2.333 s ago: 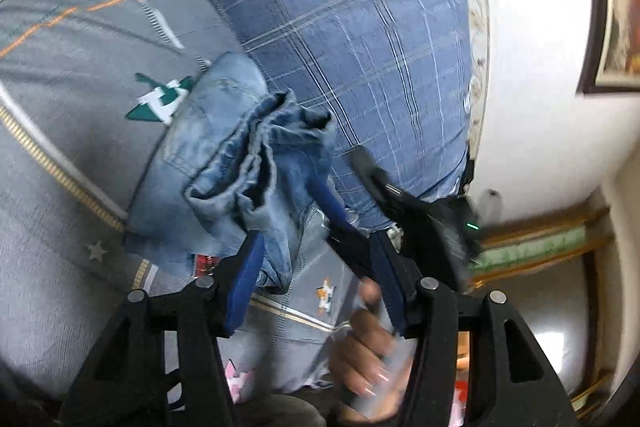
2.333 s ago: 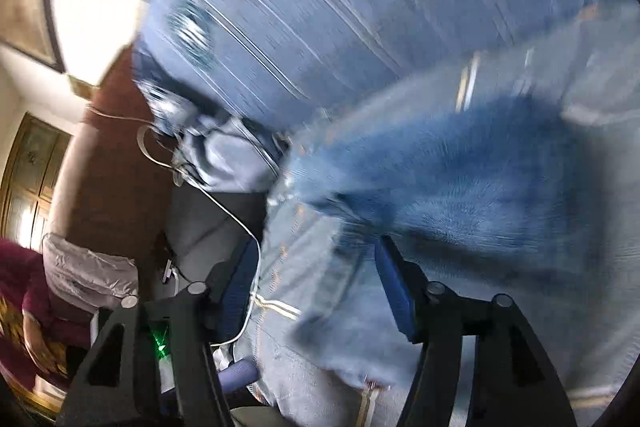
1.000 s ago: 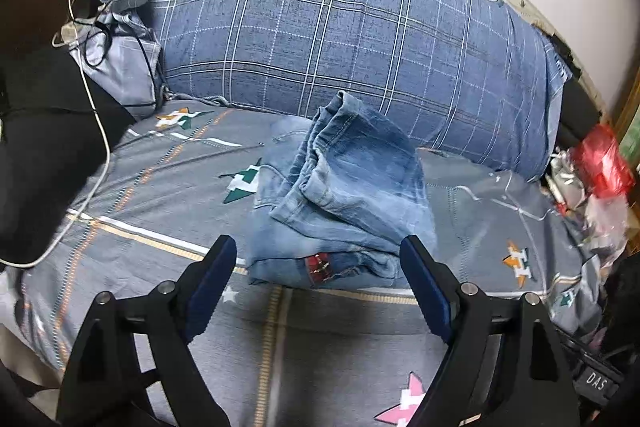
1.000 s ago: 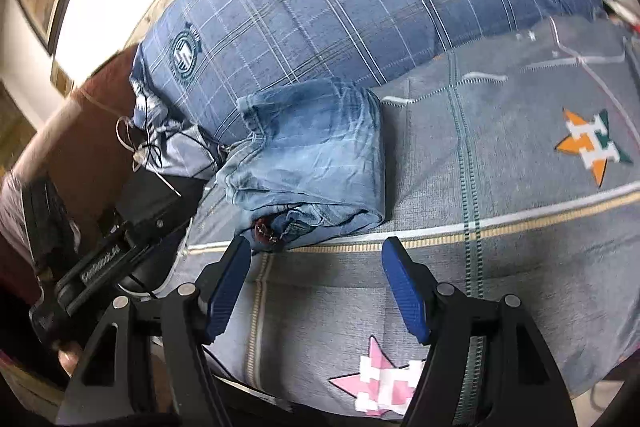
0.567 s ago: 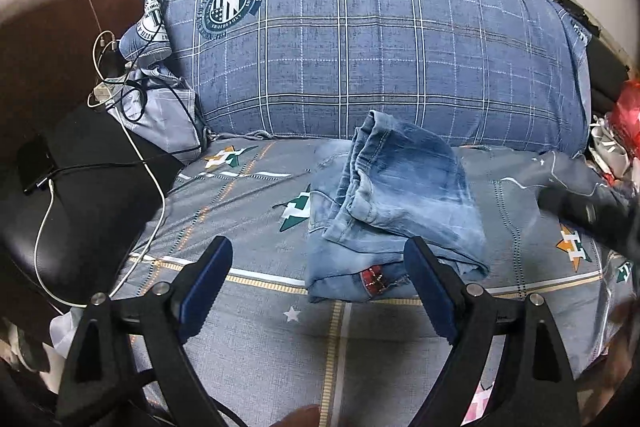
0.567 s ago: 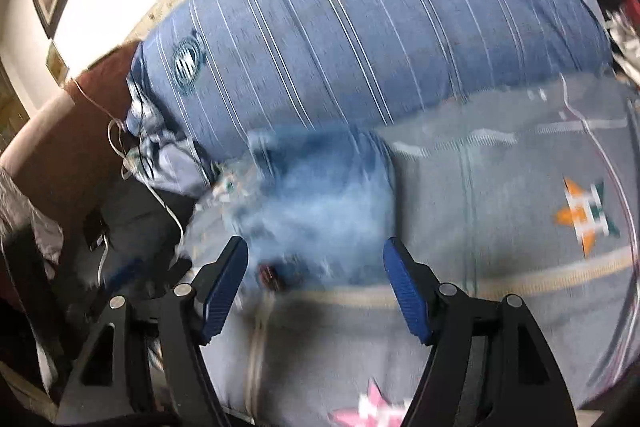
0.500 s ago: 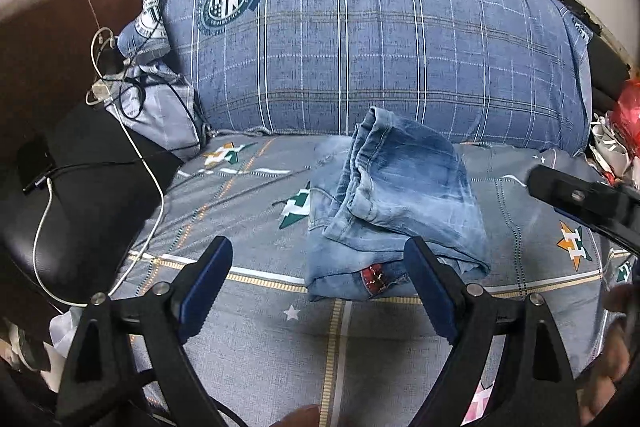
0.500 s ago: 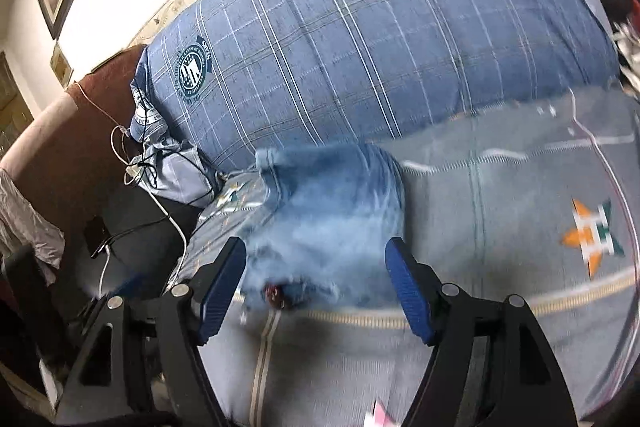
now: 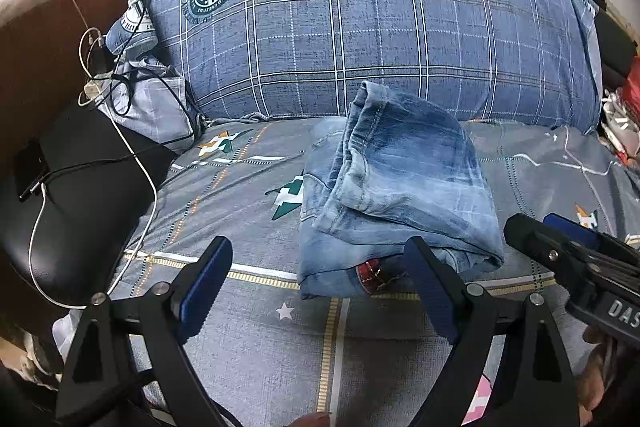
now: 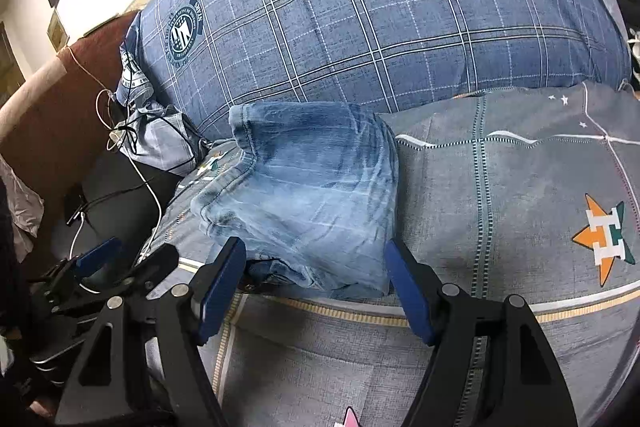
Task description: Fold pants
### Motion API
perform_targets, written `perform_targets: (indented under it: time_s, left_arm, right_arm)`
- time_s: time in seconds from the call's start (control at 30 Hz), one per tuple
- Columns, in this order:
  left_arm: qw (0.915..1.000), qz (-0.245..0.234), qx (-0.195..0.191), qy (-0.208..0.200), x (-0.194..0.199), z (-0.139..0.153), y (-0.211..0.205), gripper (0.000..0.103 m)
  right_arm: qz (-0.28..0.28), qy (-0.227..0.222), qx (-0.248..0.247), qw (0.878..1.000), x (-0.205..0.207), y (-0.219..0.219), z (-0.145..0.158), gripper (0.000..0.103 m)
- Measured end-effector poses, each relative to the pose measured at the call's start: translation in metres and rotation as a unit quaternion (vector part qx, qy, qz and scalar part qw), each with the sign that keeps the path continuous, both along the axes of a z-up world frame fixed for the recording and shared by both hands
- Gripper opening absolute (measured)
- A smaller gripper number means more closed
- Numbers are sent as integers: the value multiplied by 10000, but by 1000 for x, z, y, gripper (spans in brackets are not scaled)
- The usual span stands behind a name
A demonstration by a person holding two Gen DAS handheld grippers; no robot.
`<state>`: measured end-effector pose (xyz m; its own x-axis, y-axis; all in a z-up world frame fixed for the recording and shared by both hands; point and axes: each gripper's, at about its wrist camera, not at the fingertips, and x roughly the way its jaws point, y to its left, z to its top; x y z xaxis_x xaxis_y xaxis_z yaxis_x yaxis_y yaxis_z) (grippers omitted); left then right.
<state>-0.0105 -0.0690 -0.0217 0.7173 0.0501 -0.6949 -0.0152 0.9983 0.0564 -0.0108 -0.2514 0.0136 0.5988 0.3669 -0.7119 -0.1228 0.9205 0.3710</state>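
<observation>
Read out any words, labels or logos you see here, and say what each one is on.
"DAS", cut off by the frame edge: white letters on the right gripper.
Round crest on the plaid pillow: ring lettering too small to read.
Red tag on the folded jeans: unreadable.

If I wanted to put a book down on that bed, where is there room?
Free: the grey bedsheet right of the folded jeans, around the orange star, and the strip in front of the jeans. Crowded: the left side, where cables cross a black cushion, and the back, filled by the plaid pillow.
</observation>
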Motion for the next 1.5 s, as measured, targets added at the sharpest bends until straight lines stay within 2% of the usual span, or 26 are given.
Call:
perform_targets:
  time_s: [0.17,0.3,0.77,0.87,0.93,1.0,1.1,1.2,1.27,1.37,1.4,1.5]
  left_arm:
    - [9999,3,147,-10,-1,-2,-3,88]
    - [10000,22,53,34,0,-3,1,88]
    - [9999,82,132,-74,-12,0,9,88]
    - [10000,13,-46,29,-10,3,18,88]
    - [9986,-28,-453,263,1,6,30,88]
    - [9916,-293,-1037,719,28,9,42,88]
    - [9789,-438,-1663,1105,72,9,56,88]
    - [9722,-266,-1788,1490,112,-9,60,88]
    - [9597,-186,-2133,1817,134,-31,63,88]
    - [9526,-44,-2335,1950,143,-55,67,88]
    - [9491,-21,-2409,2031,147,-59,67,88]
    - [9434,-57,-2517,2160,167,-67,68,89]
  right_arm:
    - [113,76,63,9999,-2,0,-3,73]
    - [110,96,170,9997,-3,-1,-3,73]
    - [105,-184,108,9997,-26,4,9,73]
    - [200,-133,96,9997,-27,8,8,73]
    - [222,-25,225,9995,-20,5,5,73]
    - [175,194,438,9987,-4,-1,2,73]
    - [176,636,938,9934,39,-16,-5,74]
    - [29,1081,1175,9872,86,-31,-22,78]
    - [-109,1304,1260,9834,109,-39,-40,78]
    - [-158,1538,1547,9758,117,-45,-68,78]
    - [-160,1747,1618,9711,121,-44,-79,79]
    - [192,1905,1460,9706,131,-34,-90,79]
